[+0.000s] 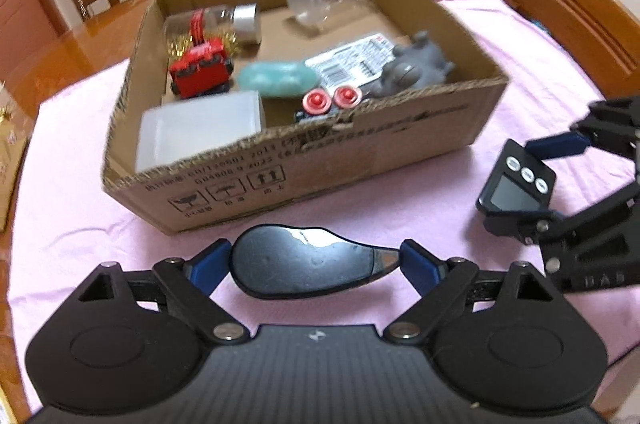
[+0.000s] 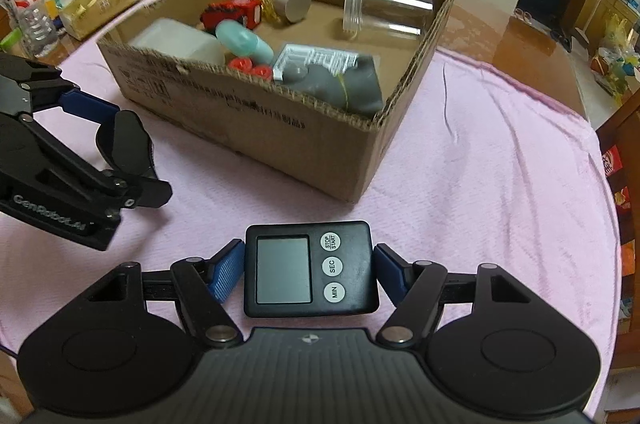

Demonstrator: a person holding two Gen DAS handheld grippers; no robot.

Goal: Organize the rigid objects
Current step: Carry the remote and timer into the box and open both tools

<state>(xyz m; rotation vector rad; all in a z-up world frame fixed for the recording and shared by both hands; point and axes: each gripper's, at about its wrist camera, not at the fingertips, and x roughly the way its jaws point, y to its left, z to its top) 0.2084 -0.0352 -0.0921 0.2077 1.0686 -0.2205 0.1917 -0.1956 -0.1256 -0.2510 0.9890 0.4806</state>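
We have our left hand-held gripper [image 1: 316, 264] clamped on the black mouse [image 1: 308, 262], the right [image 2: 310, 274] on the timer [image 2: 310, 270]; next, both lift over the cardboard box [image 1: 360, 151] wall.

Matte black tongs [image 1: 316, 262] with blue ribbed pads (silver pivot screws, white "GenRobot.AI" lettering)

Blk timer [image 2: 311, 270], pink cloth [image 2: 500, 159]
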